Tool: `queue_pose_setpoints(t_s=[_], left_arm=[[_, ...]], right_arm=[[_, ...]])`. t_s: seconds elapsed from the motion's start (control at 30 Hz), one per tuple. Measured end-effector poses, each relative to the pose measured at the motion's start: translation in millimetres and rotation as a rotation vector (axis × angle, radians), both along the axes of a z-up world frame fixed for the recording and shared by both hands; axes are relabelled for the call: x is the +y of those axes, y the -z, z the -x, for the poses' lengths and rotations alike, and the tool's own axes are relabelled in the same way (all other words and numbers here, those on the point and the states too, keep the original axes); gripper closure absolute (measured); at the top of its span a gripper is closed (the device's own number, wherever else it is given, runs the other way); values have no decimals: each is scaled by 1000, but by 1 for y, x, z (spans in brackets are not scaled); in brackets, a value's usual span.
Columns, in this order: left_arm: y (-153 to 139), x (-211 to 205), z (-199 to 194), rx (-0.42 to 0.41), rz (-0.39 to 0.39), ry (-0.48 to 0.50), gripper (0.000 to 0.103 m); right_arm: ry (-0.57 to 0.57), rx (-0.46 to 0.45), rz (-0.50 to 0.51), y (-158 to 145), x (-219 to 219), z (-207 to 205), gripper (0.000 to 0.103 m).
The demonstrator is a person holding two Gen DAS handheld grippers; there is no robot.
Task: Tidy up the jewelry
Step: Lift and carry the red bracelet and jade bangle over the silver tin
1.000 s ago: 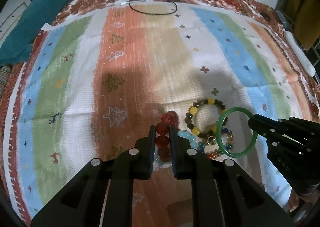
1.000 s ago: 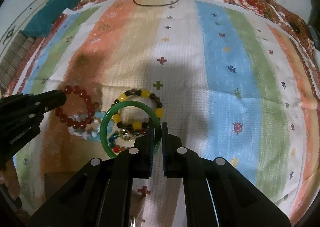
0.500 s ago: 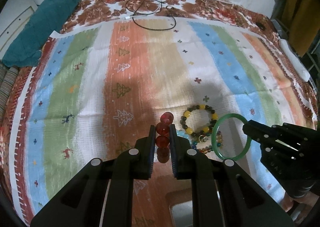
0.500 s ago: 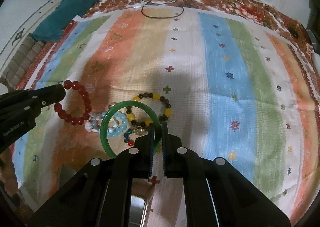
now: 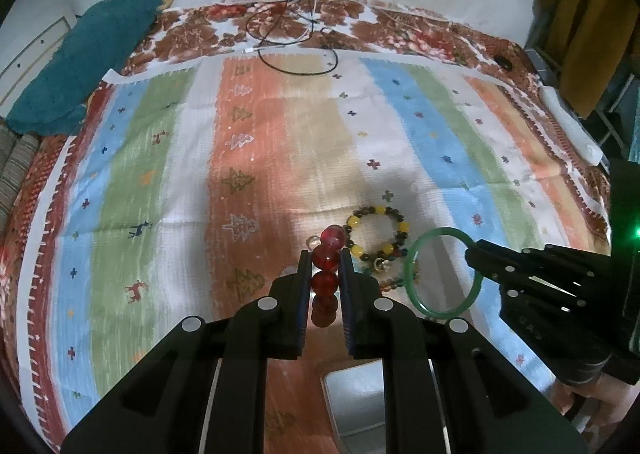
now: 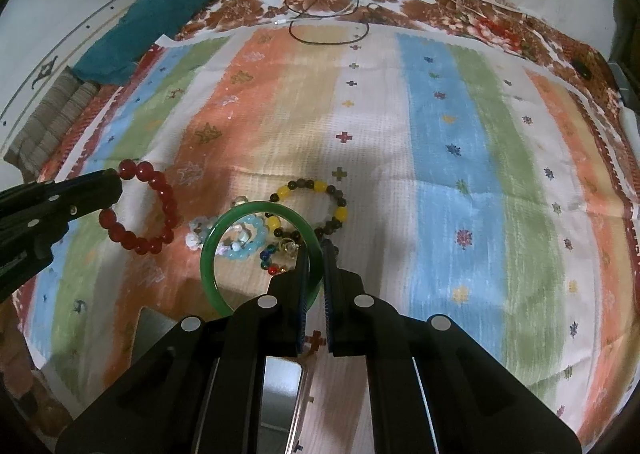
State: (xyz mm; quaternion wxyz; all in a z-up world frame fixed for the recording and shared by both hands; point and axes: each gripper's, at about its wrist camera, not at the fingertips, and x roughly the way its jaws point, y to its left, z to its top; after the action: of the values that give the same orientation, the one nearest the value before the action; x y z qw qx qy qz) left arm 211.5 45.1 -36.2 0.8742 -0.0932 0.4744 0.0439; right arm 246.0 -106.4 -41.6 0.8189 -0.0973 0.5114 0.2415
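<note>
My left gripper (image 5: 325, 263) is shut on a red bead bracelet (image 5: 325, 268) and holds it in the air above the striped cloth; the bracelet hangs as a ring in the right wrist view (image 6: 142, 210). My right gripper (image 6: 315, 254) is shut on a green bangle (image 6: 256, 210), also lifted; it shows in the left wrist view (image 5: 430, 302). On the cloth lie a yellow-and-dark bead bracelet (image 6: 320, 190), a light blue bead bracelet (image 6: 252, 242) and a multicoloured bead bracelet (image 6: 276, 258).
A grey metal tray (image 5: 356, 398) lies under the grippers at the near edge, also in the right wrist view (image 6: 280, 390). A black cable (image 5: 296, 38) lies at the far side. A teal cloth (image 5: 84, 58) lies at the far left. The striped cloth (image 6: 440, 174) covers the surface.
Both grippers have risen and drawn back with their bracelets, away from the pile on the cloth. The metal tray has come into view beneath them.
</note>
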Motion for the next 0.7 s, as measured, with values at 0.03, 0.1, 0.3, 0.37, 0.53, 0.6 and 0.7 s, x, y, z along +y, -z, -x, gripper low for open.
queue_pose_setpoints(t_s=[0.03, 0.1, 0.3, 0.37, 0.53, 0.6, 0.7], left_arm=[[-2, -2, 3, -5, 2, 3, 90], [-3, -4, 7, -10, 5, 7, 90], [-13, -11, 22, -36, 22, 20, 90], [-18, -13, 29, -50, 28, 21, 90], [-22, -19, 43, -67, 27, 32, 90], [-24, -22, 47, -72, 26, 38, 90], [-28, -25, 55, -85, 27, 45, 90]], right_arm=[[1, -2, -3, -1, -1, 2, 95], [2, -5, -4, -2, -3, 5, 95], [-7, -8, -8, -5, -4, 17, 95], [-13, -12, -12, -7, -4, 23, 95], [-25, -23, -15, -12, -5, 36, 95], [-25, -27, -13, -13, -6, 39, 95], [-24, -25, -12, -13, -10, 44, 95]])
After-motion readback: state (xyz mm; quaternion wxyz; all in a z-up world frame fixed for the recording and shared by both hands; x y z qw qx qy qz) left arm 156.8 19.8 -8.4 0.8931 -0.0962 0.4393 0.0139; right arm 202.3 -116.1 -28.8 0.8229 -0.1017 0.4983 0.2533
